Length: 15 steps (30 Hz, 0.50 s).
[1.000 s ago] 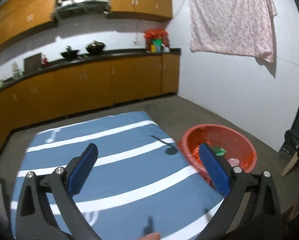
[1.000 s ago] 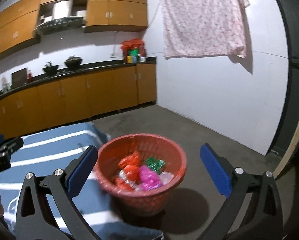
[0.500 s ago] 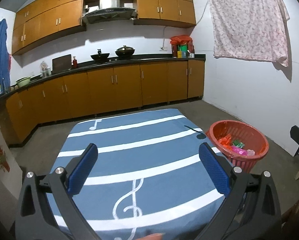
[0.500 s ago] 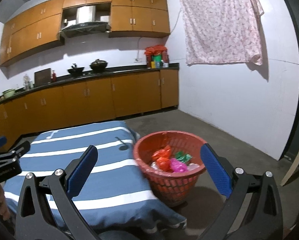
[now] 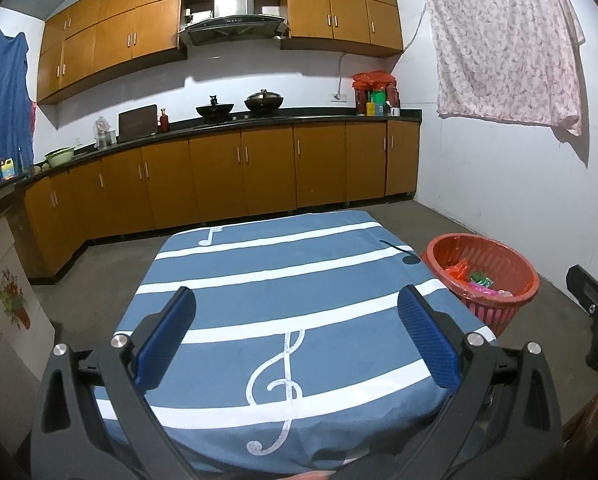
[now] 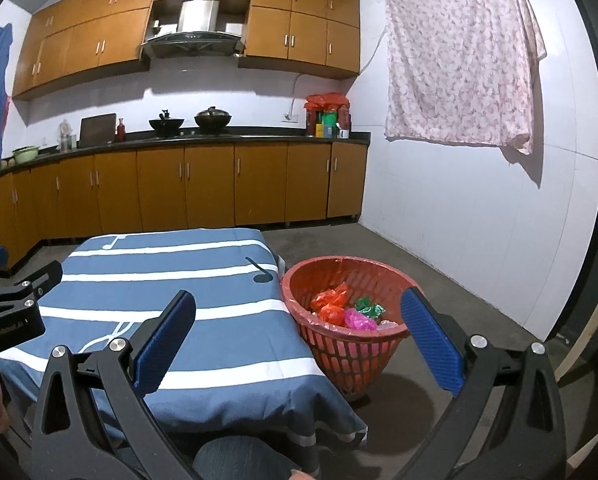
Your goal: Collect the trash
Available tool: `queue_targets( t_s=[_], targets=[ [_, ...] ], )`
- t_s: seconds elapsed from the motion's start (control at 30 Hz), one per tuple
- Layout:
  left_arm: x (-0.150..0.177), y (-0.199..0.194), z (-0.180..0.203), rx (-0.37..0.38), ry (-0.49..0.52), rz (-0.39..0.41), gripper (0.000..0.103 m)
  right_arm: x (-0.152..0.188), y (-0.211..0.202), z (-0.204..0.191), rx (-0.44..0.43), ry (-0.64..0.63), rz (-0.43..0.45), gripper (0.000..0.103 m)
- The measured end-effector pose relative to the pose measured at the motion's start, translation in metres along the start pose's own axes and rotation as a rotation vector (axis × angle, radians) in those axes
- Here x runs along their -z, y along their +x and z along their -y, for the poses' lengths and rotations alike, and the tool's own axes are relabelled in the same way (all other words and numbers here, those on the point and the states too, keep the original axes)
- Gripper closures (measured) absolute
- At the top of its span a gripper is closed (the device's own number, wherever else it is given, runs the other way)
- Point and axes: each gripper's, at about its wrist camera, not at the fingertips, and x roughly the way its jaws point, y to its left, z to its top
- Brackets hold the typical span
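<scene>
Trash (image 6: 345, 308) sits in the red basket (image 6: 379, 338) on the floor, just beside the right far corner of the table (image 5: 299, 304): orange, pink and green wrappers, bunched low inside. The blue striped cloth shows no loose scrap in either view, so you look to be at the close of the job. Scan the near edge and the floor around the table before you stop; the part of the floor under the cloth's hem is hidden from both cameras.

Your left gripper (image 5: 297, 334) hangs above the near side of the table with its jaws wide apart and nothing between them. Your right gripper (image 6: 299, 344) hangs near the basket, jaws likewise wide apart and bare. Keep them that way, and keep the right one clear of the basket rim so you don't tip it.

Against a second ago, both grippers have pulled back and up: the basket then filled the right view close under the fingers, and now stands farther off, with much more of the table showing in both views.
</scene>
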Motion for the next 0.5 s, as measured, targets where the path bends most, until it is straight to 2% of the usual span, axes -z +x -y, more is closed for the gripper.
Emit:
queue_targets(
  t_s=[0.5],
  targets=[
    [0.004,-0.002,-0.002,0.0,-0.005,-0.002,0.004,0.013,-0.005,-0.002,0.045,0.0,-0.03,0.002]
  ],
)
